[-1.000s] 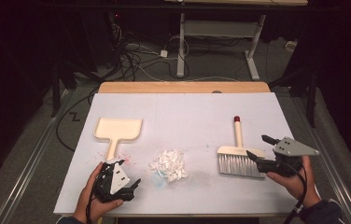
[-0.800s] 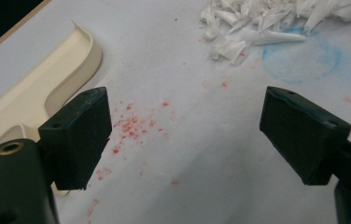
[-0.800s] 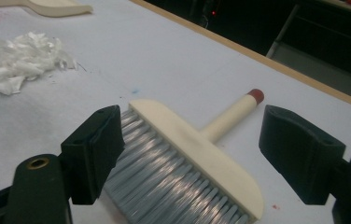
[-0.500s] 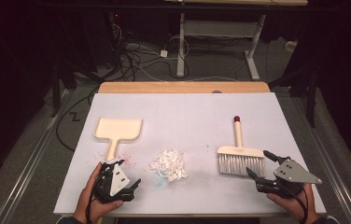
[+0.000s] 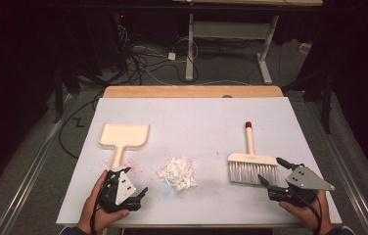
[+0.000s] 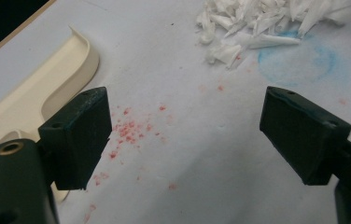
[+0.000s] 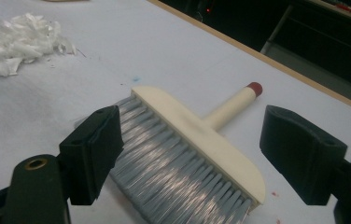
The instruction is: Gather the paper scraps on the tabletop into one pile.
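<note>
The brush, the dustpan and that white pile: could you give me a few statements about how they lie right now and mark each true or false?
1. The brush lies flat on the table, bristles toward the person. True.
2. The right gripper is clamped on the brush handle. False: its jaws stand open, short of the bristles.
3. The pile of white paper scraps lies between the dustpan and the brush. True.
4. The scraps are already in the dustpan. False: they lie on the table beside it.
5. The left gripper holds the dustpan. False: it is open, near the dustpan's handle.
</note>
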`<state>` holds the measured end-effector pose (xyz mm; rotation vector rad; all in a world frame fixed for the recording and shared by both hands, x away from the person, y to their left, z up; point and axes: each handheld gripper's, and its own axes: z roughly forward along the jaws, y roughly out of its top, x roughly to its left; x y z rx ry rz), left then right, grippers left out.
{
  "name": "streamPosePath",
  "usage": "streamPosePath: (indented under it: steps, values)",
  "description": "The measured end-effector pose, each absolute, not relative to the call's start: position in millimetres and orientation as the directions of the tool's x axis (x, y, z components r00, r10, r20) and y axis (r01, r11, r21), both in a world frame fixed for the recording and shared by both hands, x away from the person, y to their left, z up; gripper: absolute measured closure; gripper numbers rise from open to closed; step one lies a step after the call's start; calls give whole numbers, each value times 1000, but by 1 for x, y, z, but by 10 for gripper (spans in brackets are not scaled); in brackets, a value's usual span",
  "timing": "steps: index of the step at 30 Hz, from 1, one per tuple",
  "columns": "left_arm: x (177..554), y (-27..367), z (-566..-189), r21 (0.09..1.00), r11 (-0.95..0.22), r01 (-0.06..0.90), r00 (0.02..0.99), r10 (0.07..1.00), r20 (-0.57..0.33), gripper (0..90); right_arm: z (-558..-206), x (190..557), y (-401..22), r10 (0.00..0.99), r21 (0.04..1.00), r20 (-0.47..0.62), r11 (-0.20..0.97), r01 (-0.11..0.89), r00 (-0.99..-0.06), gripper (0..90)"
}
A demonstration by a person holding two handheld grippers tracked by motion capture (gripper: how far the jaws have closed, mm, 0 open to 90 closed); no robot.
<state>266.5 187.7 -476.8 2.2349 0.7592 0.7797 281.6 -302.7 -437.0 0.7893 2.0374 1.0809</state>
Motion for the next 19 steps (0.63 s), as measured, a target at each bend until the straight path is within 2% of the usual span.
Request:
streamPosePath:
  steps: [19]
  values:
    - [271, 184, -475, 719, -627, 300, 661, 680, 317, 157, -436, 279, -305, 774, 874, -274, 448, 188, -571, 217]
